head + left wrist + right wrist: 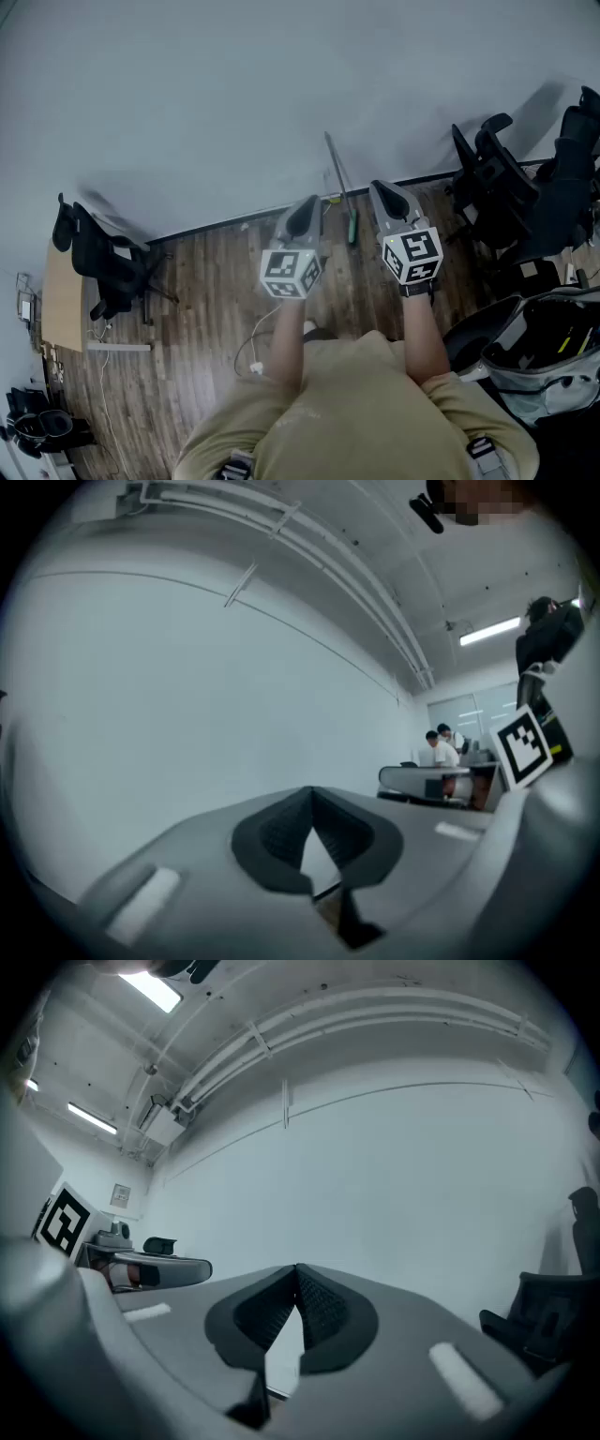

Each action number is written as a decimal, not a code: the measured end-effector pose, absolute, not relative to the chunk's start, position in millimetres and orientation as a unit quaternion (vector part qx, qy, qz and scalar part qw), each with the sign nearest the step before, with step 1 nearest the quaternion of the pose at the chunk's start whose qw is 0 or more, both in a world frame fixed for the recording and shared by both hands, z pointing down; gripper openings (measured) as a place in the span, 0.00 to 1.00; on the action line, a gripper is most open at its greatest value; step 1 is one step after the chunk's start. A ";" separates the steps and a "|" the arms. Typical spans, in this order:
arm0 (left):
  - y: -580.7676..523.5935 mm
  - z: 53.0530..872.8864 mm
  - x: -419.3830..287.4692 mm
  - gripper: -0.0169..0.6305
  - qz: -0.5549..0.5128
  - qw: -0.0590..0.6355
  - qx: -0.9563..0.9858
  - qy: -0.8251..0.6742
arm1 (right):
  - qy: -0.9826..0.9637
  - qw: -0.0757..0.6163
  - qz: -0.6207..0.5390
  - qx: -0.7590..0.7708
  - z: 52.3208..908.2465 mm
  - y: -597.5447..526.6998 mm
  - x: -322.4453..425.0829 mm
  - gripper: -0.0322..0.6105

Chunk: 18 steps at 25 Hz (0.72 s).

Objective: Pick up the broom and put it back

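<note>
A broom [341, 190] with a thin grey handle and a green lower part leans against the pale wall, its foot on the wood floor. In the head view it stands between my two grippers, beyond their tips. My left gripper [305, 214] points level at the wall, and its pads meet at the tip with nothing between them [311, 794]. My right gripper [384, 193] is held beside it at the same height, also shut and empty [296, 1269]. Neither gripper view shows the broom, only bare wall.
A black office chair [105, 264] and a wooden desk [64, 298] stand at the left. More black chairs [502, 192] crowd the right, with an open grey bag [548, 361] below them. A white cable [259, 339] lies on the floor. People sit far off [441, 752].
</note>
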<state>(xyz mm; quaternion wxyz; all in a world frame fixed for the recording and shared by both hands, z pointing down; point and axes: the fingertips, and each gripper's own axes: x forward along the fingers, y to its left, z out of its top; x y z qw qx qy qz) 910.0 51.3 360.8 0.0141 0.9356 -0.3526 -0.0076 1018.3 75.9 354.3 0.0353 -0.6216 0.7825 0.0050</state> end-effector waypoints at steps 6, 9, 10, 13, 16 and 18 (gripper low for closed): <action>9.2 365.4 859.8 0.03 -0.009 0.032 0.942 -0.334 | 0.778 0.024 -0.004 -0.627 357.2 30.4 960.5 0.06; -17.1 370.6 839.0 0.03 -0.012 0.041 0.946 -0.320 | 0.774 0.016 -0.007 -0.633 362.9 8.2 932.9 0.06; -26.6 372.3 832.1 0.03 -0.015 0.046 0.948 -0.315 | 0.771 0.014 -0.010 -0.636 365.5 0.8 924.1 0.06; -55.4 377.8 810.4 0.03 -0.022 0.059 0.952 -0.299 | 0.763 0.003 -0.017 -0.646 373.4 -21.8 896.3 0.06; -77.1 384.1 794.2 0.03 -0.027 0.071 0.960 -0.271 | 0.748 -0.013 -0.030 -0.662 383.7 -40.8 877.9 0.06; -86.8 386.9 789.2 0.03 -0.046 0.085 0.965 -0.244 | 0.733 -0.045 -0.031 -0.678 394.2 -51.8 872.5 0.06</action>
